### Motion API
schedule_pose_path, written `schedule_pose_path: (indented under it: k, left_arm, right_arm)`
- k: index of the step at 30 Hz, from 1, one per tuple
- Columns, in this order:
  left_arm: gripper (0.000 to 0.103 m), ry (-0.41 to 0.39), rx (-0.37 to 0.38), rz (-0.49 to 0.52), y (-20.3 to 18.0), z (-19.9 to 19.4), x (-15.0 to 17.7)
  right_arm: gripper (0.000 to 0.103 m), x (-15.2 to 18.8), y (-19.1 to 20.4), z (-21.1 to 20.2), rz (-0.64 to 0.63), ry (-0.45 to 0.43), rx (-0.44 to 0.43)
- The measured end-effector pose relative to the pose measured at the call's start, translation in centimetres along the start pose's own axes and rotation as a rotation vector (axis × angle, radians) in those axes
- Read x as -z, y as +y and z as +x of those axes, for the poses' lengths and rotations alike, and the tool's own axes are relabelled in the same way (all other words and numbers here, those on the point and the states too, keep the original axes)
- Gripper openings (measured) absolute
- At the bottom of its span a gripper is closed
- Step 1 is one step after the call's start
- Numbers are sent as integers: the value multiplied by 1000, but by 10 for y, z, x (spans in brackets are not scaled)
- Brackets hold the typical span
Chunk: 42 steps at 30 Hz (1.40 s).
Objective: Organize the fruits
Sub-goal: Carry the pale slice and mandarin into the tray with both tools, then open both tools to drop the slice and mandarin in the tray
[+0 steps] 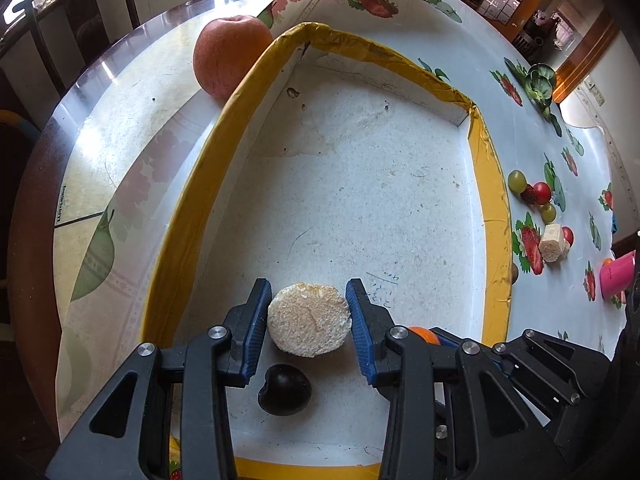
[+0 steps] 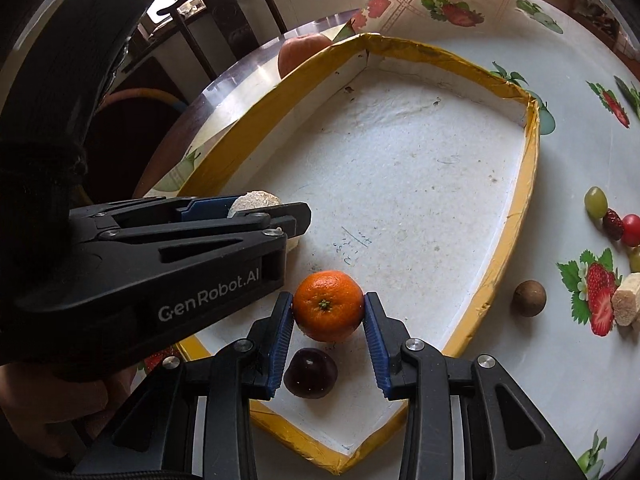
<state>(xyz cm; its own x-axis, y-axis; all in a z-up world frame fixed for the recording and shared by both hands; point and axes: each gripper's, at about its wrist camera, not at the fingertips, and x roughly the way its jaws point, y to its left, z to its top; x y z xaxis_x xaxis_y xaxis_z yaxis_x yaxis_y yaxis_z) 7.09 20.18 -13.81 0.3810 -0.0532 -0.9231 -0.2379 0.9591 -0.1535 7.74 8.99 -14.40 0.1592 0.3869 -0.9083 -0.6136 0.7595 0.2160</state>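
A shallow white tray with a yellow rim [image 1: 490, 184] [image 2: 530, 168] lies on the fruit-print tablecloth. My left gripper [image 1: 308, 322] is shut on a pale round slice [image 1: 309, 323] over the tray's near end; the slice also shows in the right wrist view [image 2: 256, 200]. My right gripper [image 2: 328, 320] is shut on a small orange [image 2: 328, 306] above the tray, just right of the left gripper [image 2: 168, 256]. A dark plum [image 1: 285, 389] [image 2: 310, 372] lies on the tray floor below both grippers.
A large apple [image 1: 230, 54] [image 2: 302, 54] sits outside the tray's far left corner. Right of the tray lie grapes [image 1: 517, 181] [image 2: 596, 201], cherry tomatoes [image 1: 542, 192], a pale chunk [image 1: 553, 243] [image 2: 626, 304], a brown round fruit [image 2: 529, 298] and a pink cup [image 1: 618, 276].
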Motion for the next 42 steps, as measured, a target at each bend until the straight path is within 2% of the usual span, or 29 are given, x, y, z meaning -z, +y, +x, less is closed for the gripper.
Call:
schedule_pose_path:
  k: [6, 9, 14, 18, 23, 42]
  left_arm:
    - [37, -5, 2, -4, -1, -9, -1]
    - [45, -36, 1, -2, -3, -21, -2]
    - [47, -76, 13, 2, -10, -44, -1]
    - [47, -97, 39, 13, -21, -59, 2]
    - [47, -104, 61, 54, -44, -69, 11]
    - [47, -67, 145, 200, -131, -77, 43]
  right_arm:
    - [45, 3, -4, -5, 10, -12, 1]
    - [49, 6, -8, -20, 16, -41, -4]
    - [49, 16, -14, -53, 47, -99, -14]
    - [49, 35, -24, -84, 93, -154, -14]
    - [49, 60, -41, -109, 145, -173, 6]
    - [49, 150, -107, -154, 339, -197, 96]
